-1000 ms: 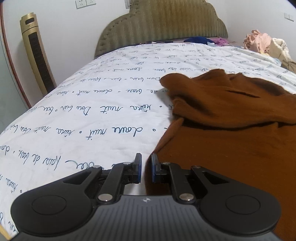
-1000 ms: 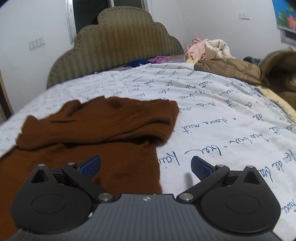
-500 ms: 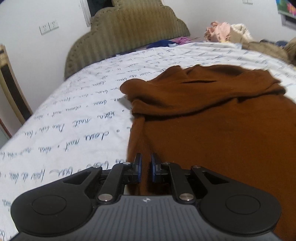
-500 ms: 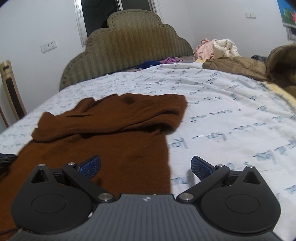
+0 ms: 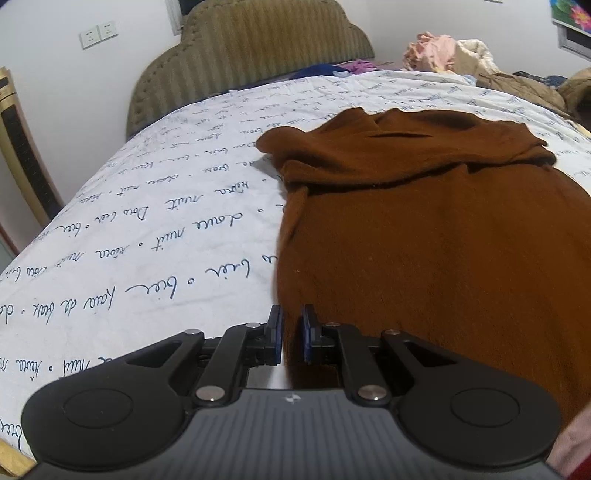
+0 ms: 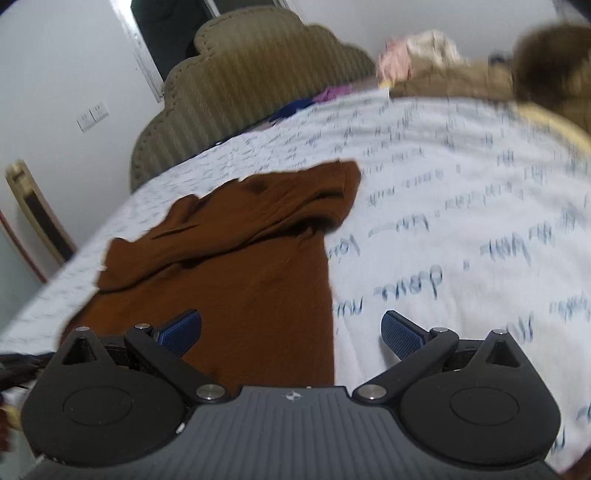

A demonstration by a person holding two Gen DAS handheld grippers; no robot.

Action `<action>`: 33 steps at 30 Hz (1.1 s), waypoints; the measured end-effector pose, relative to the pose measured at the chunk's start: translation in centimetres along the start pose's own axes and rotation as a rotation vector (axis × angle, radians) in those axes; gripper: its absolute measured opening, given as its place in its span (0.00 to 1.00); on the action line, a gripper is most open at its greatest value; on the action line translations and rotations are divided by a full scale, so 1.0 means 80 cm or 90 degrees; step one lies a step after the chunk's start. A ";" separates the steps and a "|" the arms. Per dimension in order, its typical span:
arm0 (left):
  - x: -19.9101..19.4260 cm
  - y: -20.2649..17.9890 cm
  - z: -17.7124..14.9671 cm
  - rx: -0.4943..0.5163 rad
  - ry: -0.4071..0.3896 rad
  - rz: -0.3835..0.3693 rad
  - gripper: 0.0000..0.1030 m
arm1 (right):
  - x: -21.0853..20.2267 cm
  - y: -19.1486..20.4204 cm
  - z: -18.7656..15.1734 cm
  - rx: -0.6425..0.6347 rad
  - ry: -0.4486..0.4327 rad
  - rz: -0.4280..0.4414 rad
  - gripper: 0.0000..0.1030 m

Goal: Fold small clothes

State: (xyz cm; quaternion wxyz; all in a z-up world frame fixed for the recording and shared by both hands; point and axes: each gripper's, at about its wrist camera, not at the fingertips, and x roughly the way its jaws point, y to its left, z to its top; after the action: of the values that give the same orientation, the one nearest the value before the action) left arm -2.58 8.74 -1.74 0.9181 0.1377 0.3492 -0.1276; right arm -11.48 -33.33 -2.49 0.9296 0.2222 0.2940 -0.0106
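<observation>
Both views swung rightward since earlier; person's red sleeve [image 5: 576,443] only left-wrist.

A script-printed bedsheet [image 5: 155,221] meets a padded olive headboard [image 5: 251,48]; wall sockets [image 5: 98,34] above.

A fuzzy, matt brown knit garment [image 5: 424,229] is lying on a smooth white script-printed cotton-looking sheet [image 5: 155,221]; a ribbed olive upholstered headboard [image 5: 251,55] is standing at twelve o'clock.
</observation>
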 end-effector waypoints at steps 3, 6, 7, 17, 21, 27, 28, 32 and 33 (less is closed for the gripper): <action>-0.004 0.011 -0.006 -0.019 0.016 -0.029 0.10 | -0.014 -0.003 -0.008 -0.009 0.026 0.012 0.98; -0.007 0.020 -0.008 -0.043 0.025 -0.065 0.10 | -0.014 0.003 -0.022 -0.038 0.063 0.004 0.93; -0.007 0.022 -0.008 -0.046 0.027 -0.071 0.10 | -0.013 0.005 -0.027 -0.038 0.074 0.008 0.93; -0.026 0.065 -0.027 -0.146 -0.021 -0.177 1.00 | -0.007 0.026 -0.042 -0.080 0.085 0.023 0.97; -0.018 0.042 -0.022 -0.091 -0.002 -0.187 0.99 | -0.007 0.028 -0.043 -0.085 0.085 0.021 0.97; -0.003 0.025 -0.027 -0.108 0.012 -0.231 0.97 | -0.010 0.024 -0.040 -0.074 0.100 0.033 0.97; -0.005 0.024 -0.027 -0.105 0.012 -0.229 0.86 | -0.012 0.023 -0.040 -0.074 0.102 0.035 0.97; -0.013 0.027 -0.021 -0.112 0.033 -0.243 0.18 | -0.013 0.035 -0.044 -0.094 0.112 0.028 0.91; -0.012 0.030 -0.020 -0.124 0.043 -0.256 0.14 | -0.013 0.043 -0.047 -0.113 0.115 0.028 0.88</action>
State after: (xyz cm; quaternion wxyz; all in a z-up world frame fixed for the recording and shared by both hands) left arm -3.44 11.61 -1.83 0.8710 -0.0194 0.4108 -0.2688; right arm -13.85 -28.78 -3.27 0.9152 0.1452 0.3716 0.0563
